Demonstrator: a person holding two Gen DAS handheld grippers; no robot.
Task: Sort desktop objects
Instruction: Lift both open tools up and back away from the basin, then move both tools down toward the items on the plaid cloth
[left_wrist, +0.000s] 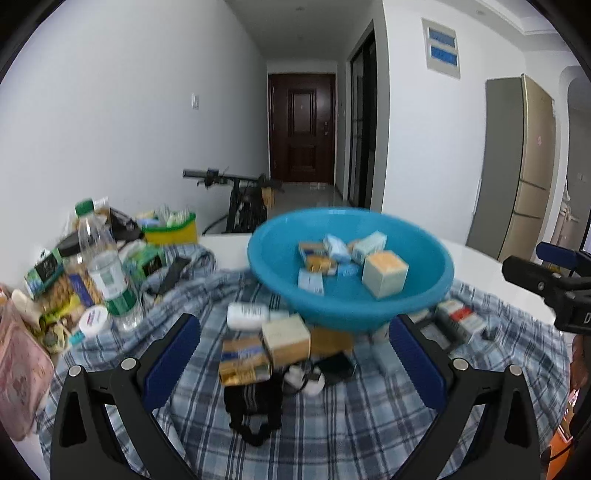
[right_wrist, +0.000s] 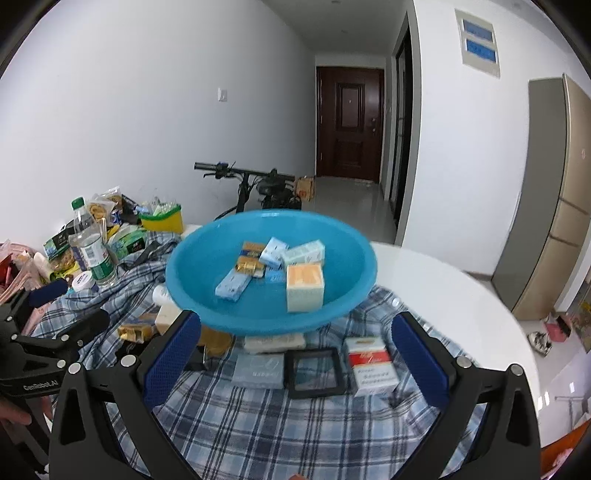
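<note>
The table (right_wrist: 424, 266) is white and round, with a plaid cloth (right_wrist: 295, 424) thrown over most of it, and I have both tools hovering above the near edge. On the cloth sits the blue bowl (right_wrist: 207, 280), propped on a few boxes so it tilts and looks none too steady; it already holds several small boxes, so I take it as the bin for box-like things. To my far left is a heap of snacks, a water bottle (left_wrist: 107, 273) and a yellow tub (left_wrist: 171, 230), which I judge belongs to another sort. My left gripper (left_wrist: 295, 358) is spread wide with nothing in it, and straight ahead of it lie a beige box (left_wrist: 286, 338) on a gold pack (left_wrist: 243, 360), a white tube (left_wrist: 247, 315) behind them, and a black strap (left_wrist: 255, 406) nearest me. My right gripper (right_wrist: 297, 356) is equally wide and empty, facing a red-and-white carton (right_wrist: 371, 367), a black frame (right_wrist: 314, 373) and a grey flat pack (right_wrist: 260, 371). The sound move, I think, is to take the beige box first, since it stands proud and square: come down with my fingers (left_wrist: 173, 354) astride its two flat sides, close gently, lift straight up so the gold pack beneath is not dragged, then lower it into the bowl's middle rather than the rim, as any push there could tip the bowl off its props.
</note>
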